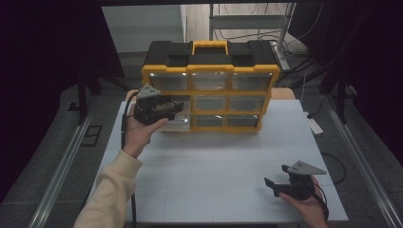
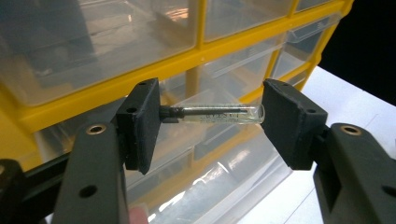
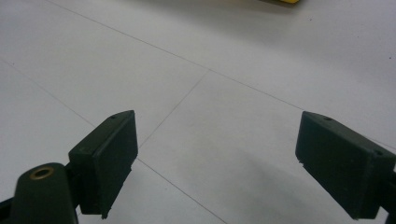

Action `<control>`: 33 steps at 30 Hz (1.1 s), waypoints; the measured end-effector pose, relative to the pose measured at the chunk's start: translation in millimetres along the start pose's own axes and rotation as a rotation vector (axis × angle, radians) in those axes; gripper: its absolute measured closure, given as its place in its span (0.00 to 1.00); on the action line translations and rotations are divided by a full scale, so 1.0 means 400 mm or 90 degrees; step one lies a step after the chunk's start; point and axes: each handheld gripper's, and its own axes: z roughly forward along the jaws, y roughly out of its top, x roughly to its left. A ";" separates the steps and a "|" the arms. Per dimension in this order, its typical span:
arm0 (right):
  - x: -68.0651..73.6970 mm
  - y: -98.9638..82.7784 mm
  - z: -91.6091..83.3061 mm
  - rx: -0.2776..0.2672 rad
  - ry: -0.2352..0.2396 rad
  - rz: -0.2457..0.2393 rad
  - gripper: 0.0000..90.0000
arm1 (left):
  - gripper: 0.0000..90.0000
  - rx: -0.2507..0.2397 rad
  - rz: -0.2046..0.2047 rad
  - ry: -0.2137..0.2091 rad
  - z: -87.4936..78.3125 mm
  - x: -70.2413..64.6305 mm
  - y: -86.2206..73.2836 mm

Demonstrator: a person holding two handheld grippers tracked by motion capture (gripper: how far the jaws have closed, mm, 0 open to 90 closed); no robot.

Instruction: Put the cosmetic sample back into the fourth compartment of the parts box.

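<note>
White table (image 1: pixel 218 166) carries at twelve o'clock a yellow organizer (image 1: pixel 210 92) with clear drawers. Left gripper (image 1: pixel 177 107), at ten o'clock just before the drawers, clamps a small glass tube (image 2: pixel 219 113) end to end between its pads. Right gripper (image 1: pixel 274 179), at five o'clock, stands wide apart, holding nothing.

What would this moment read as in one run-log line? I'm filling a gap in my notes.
left gripper: shut endwise on clear tube, held at yellow drawer organizer | right gripper: open, nothing between its jaws, over white table
</note>
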 end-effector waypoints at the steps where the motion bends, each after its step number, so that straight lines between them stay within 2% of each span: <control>1: 0.000 0.000 0.000 0.000 0.000 0.000 0.15 | 0.44 0.000 0.001 0.003 -0.001 0.002 0.000; 9: 0.000 0.000 0.000 -0.001 0.002 0.001 0.15 | 0.44 0.007 0.005 0.022 0.008 0.009 -0.003; 19: 0.000 0.000 0.000 0.000 0.000 0.000 0.15 | 0.44 0.008 0.003 0.029 0.021 0.008 -0.003; 22: 0.000 0.000 0.000 -0.001 0.002 0.001 0.15 | 0.39 0.011 0.008 0.033 0.024 0.008 -0.005; 24: 0.000 0.000 0.000 0.000 0.002 0.001 0.15 | 0.31 0.015 0.011 0.029 0.025 0.008 -0.005; 27: -0.001 -0.001 0.001 0.002 -0.001 -0.001 0.15 | 0.24 0.013 0.008 0.016 0.020 0.007 -0.007; 29: -0.001 -0.001 0.001 0.002 -0.001 -0.001 0.15 | 0.21 0.007 0.000 0.002 0.014 0.005 -0.010; 33: -0.001 -0.001 0.001 0.001 0.002 0.000 0.15 | 0.21 0.001 0.010 -0.016 0.000 -0.001 -0.017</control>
